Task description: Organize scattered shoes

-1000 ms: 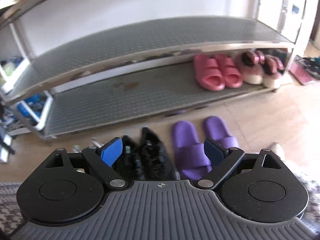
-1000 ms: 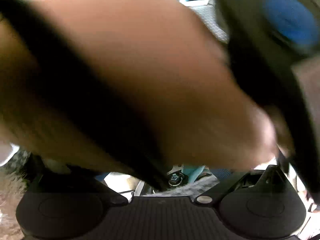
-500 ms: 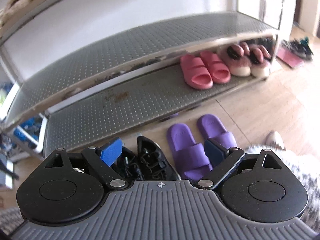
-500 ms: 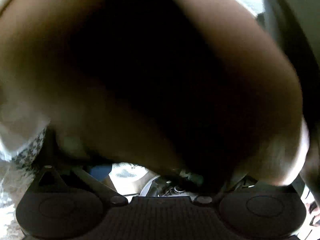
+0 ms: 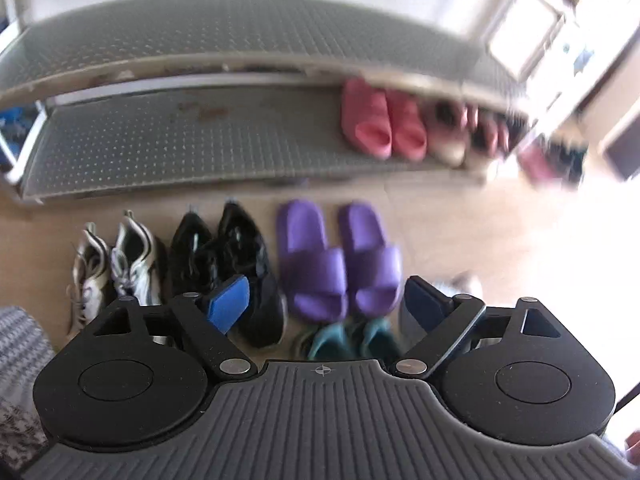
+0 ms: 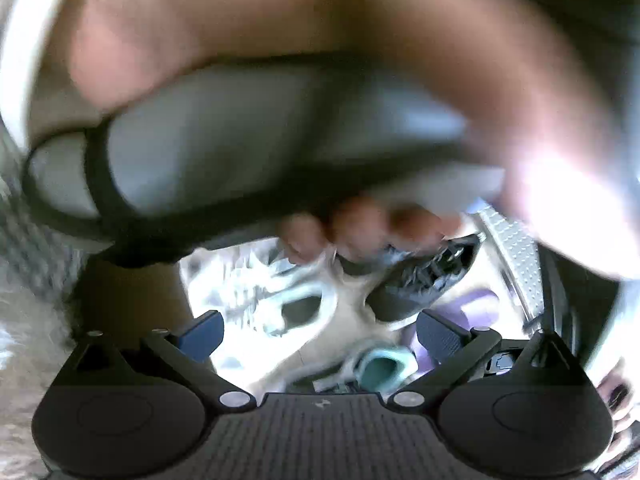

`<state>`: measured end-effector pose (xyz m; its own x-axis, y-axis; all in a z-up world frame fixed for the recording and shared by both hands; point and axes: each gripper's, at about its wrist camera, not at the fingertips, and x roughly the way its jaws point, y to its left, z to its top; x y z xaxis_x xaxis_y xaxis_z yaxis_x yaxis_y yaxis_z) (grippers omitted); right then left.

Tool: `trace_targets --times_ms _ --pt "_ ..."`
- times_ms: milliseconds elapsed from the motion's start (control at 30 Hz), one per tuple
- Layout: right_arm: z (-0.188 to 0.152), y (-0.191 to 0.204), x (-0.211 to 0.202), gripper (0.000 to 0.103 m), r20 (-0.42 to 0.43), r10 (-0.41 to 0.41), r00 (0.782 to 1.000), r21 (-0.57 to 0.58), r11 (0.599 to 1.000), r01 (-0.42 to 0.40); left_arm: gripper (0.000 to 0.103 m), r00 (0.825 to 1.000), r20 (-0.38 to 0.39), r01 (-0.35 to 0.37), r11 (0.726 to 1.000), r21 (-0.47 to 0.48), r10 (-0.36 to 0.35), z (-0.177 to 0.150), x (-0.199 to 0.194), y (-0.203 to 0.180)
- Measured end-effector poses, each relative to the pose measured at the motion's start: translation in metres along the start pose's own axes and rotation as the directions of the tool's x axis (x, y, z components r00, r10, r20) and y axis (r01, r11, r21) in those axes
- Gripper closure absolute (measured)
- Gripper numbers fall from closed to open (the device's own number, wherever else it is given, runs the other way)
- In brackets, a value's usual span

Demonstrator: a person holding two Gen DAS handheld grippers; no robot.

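Observation:
In the left wrist view, shoes stand in a row on the wooden floor before a metal shoe rack [image 5: 192, 140]: white sneakers [image 5: 116, 260], black sneakers [image 5: 228, 256], purple slides [image 5: 336, 260], and teal shoes [image 5: 352, 340] nearer me. Pink slides [image 5: 380, 124] and fluffy pink slippers [image 5: 456, 132] sit on the rack's bottom shelf. My left gripper [image 5: 326, 304] is open and empty above the black sneakers and purple slides. My right gripper [image 6: 318, 334] is open and empty; a blurred arm and the other gripper's body fill most of its view, with a white sneaker [image 6: 280, 300], a black sneaker [image 6: 424, 280] and a teal shoe [image 6: 384, 364] below.
The rack's middle shelf [image 5: 240, 28] and the left part of its bottom shelf are bare. A grey patterned fabric [image 5: 20, 356] lies at the lower left. Dark shoes [image 5: 560, 160] lie on the floor right of the rack. A white object [image 5: 460, 284] is beside the right finger.
The left gripper has pulled back and swung left, so white sneakers and teal shoes came into view. The right view has partly cleared, showing shoes below the arm.

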<state>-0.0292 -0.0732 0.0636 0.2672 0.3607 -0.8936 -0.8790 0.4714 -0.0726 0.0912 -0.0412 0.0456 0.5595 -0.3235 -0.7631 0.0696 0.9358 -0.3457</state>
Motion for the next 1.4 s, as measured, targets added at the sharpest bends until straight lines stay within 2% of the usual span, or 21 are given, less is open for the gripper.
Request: trace_targets --times_ms 67,100,133,200,233,300,367,433,467,567,700,733,767,800,833,933,1067,1133,1233,1300,1400 --pt "-0.006 -0.024 -0.014 0.001 0.08 -0.007 0.997 0.206 0.979 -0.009 0.015 0.991 0.06 0.123 0.991 -0.062 -0.119 0.007 -0.012 0.011" --pt "-0.011 -0.034 -0.02 0.001 0.119 -0.01 0.993 0.293 0.956 -0.026 0.013 0.979 0.077 0.195 0.978 -0.079 -0.189 0.008 -0.014 0.012" --pt "-0.017 -0.043 -0.025 0.001 0.141 -0.018 0.99 0.351 0.936 -0.033 0.01 0.962 0.095 0.266 0.959 -0.094 -0.258 0.01 -0.017 0.013" --pt "-0.024 -0.073 -0.028 0.001 0.136 -0.1 0.986 0.476 0.879 0.023 0.006 0.911 0.134 0.405 0.906 -0.12 -0.389 0.013 -0.022 0.015" --pt "-0.024 -0.082 -0.028 0.001 0.131 -0.121 0.984 0.501 0.864 0.04 0.005 0.879 0.155 0.471 0.872 -0.131 -0.451 0.015 -0.024 0.016" --pt "-0.029 -0.091 -0.018 0.001 0.106 -0.153 0.983 0.545 0.836 0.071 0.004 0.8 0.199 0.595 0.79 -0.148 -0.566 0.018 -0.03 0.019" --pt "-0.032 -0.109 -0.002 0.001 0.028 -0.16 0.987 0.566 0.816 0.116 0.004 0.704 0.245 0.707 0.689 -0.158 -0.666 0.021 -0.035 0.021" --pt "-0.035 -0.126 0.01 0.001 -0.016 -0.142 0.99 0.584 0.802 0.124 0.004 0.594 0.291 0.803 0.574 -0.161 -0.75 0.024 -0.04 0.023" --pt "-0.037 -0.129 0.017 0.001 -0.028 -0.141 0.99 0.584 0.801 0.131 0.004 0.57 0.292 0.821 0.55 -0.156 -0.768 0.024 -0.039 0.021" --pt "-0.042 -0.132 0.043 0.001 -0.087 -0.154 0.984 0.588 0.789 0.175 0.004 0.543 0.275 0.839 0.526 -0.14 -0.793 0.026 -0.034 0.011" --pt "-0.044 -0.137 0.045 0.0 -0.099 -0.137 0.986 0.618 0.767 0.169 0.004 0.516 0.292 0.855 0.502 -0.127 -0.805 0.028 -0.032 0.008" --pt "-0.045 -0.138 0.045 0.0 -0.102 -0.133 0.986 0.626 0.762 0.167 0.005 0.494 0.301 0.867 0.485 -0.109 -0.816 0.028 -0.035 0.007" --pt "-0.045 -0.139 0.046 0.0 -0.105 -0.128 0.986 0.633 0.756 0.166 0.005 0.465 0.311 0.882 0.463 -0.084 -0.829 0.027 -0.039 0.006" --pt "-0.046 -0.14 0.046 0.0 -0.108 -0.124 0.986 0.641 0.75 0.164 0.005 0.447 0.31 0.89 0.453 -0.057 -0.839 0.027 -0.044 0.004" --pt "-0.046 -0.141 0.046 0.0 -0.111 -0.121 0.986 0.644 0.747 0.165 0.005 0.443 0.304 0.89 0.455 -0.036 -0.843 0.025 -0.052 0.002" --pt "-0.046 -0.141 0.046 0.0 -0.123 -0.126 0.984 0.637 0.751 0.176 0.005 0.466 0.275 0.871 0.491 0.026 -0.841 0.017 -0.063 -0.008" --pt "-0.051 -0.142 0.046 0.0 -0.123 -0.131 0.984 0.64 0.747 0.179 0.005 0.483 0.203 0.856 0.508 0.095 -0.852 0.007 -0.066 -0.022" --pt "-0.055 -0.143 0.048 0.0 -0.122 -0.123 0.985 0.644 0.745 0.173 0.005 0.485 0.199 0.851 0.512 0.117 -0.852 0.007 -0.066 -0.026" --pt "-0.058 -0.141 0.04 0.0 -0.118 -0.117 0.986 0.65 0.741 0.166 0.005 0.473 0.2 0.859 0.499 0.111 -0.858 0.008 -0.065 -0.024" --pt "-0.057 -0.142 0.039 0.0 -0.128 -0.099 0.987 0.647 0.746 0.158 0.005 0.465 0.218 0.869 0.489 0.071 -0.858 0.011 -0.06 -0.017" --pt "-0.052 -0.142 0.036 0.0 -0.125 -0.043 0.991 0.633 0.765 0.113 0.005 0.466 0.255 0.875 0.484 0.006 -0.847 0.018 -0.053 -0.003"
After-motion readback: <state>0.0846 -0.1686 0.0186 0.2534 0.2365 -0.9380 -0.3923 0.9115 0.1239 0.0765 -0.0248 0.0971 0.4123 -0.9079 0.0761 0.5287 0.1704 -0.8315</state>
